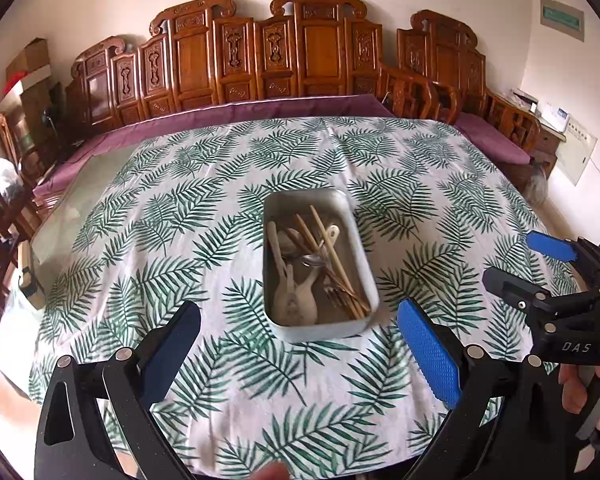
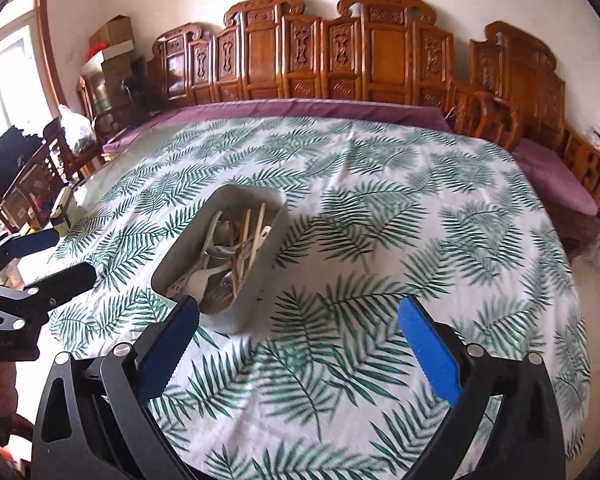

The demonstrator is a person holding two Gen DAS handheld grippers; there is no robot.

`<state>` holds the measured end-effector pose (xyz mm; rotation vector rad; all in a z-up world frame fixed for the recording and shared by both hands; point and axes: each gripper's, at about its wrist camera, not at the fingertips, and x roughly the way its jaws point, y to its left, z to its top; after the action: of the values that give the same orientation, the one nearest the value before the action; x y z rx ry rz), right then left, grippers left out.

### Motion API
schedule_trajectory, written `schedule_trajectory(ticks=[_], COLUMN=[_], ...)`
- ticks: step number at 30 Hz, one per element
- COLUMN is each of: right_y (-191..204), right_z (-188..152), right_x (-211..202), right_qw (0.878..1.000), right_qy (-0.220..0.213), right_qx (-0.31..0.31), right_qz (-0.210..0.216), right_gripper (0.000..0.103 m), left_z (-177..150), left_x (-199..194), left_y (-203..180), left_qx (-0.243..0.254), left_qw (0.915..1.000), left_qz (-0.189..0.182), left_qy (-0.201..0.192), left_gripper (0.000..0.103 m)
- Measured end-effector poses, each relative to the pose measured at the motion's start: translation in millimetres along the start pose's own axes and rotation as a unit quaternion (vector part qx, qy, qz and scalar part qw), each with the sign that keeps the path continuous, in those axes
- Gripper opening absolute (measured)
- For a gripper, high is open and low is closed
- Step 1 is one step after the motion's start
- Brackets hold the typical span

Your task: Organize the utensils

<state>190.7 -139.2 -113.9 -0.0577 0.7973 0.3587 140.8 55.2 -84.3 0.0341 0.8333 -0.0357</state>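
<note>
A grey rectangular tray [image 1: 321, 333] stands in the middle of the leaf-print tablecloth [image 1: 172, 240]. It holds several utensils [image 1: 316, 264]: pale spoons, wooden chopsticks, metal spoons and forks, lying mixed together. My left gripper [image 1: 299, 307] hovers just in front of the tray's near end, open, with nothing between its fingers. My right gripper [image 1: 520, 260] is to the right of the tray, also open and empty. In the right wrist view the tray [image 2: 266, 268] with its utensils [image 2: 236, 248] lies ahead to the left, my right gripper [image 2: 299, 304] spreads wide over bare cloth, and my left gripper [image 2: 66, 254] shows at the left edge.
A carved wooden bench [image 1: 260, 64] with a purple cushion [image 1: 260, 110] runs behind the table. A small cream box [image 1: 28, 280] sits at the table's left edge beside bare glass [image 1: 84, 188]. A person's hand [image 1: 588, 392] holds the right gripper. Boxes and chairs stand at far left.
</note>
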Motion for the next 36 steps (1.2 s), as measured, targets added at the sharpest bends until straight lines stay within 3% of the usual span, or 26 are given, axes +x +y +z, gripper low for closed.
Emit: schedule_trajectory(ticks=[14,27,36], right_y=[-20,-11,-2], right_z=[-51,-37,-35], right_x=[-87,-185,-226], right_qw=[0.997,0.986,0.979], right_qy=[-0.054,-0.153,-0.197], right_qx=[0.029,0.027,0.023], right_qz=[-0.036,-0.056,-0.056], right_gripper=[0.100,0.100,0.100], left_z=[-33,-15,-13], left_x=[-53,-144,-182], left_y=[-50,-63,-64], left_qx=[0.016,0.014,-0.001], left_qw=[0.9992,0.9916,0.9853], left_qz=[-0.007,0.005,-0.001], left_qy=[-0.036,-0.129,-0.171], left_gripper=[0.095,0.095,0.095])
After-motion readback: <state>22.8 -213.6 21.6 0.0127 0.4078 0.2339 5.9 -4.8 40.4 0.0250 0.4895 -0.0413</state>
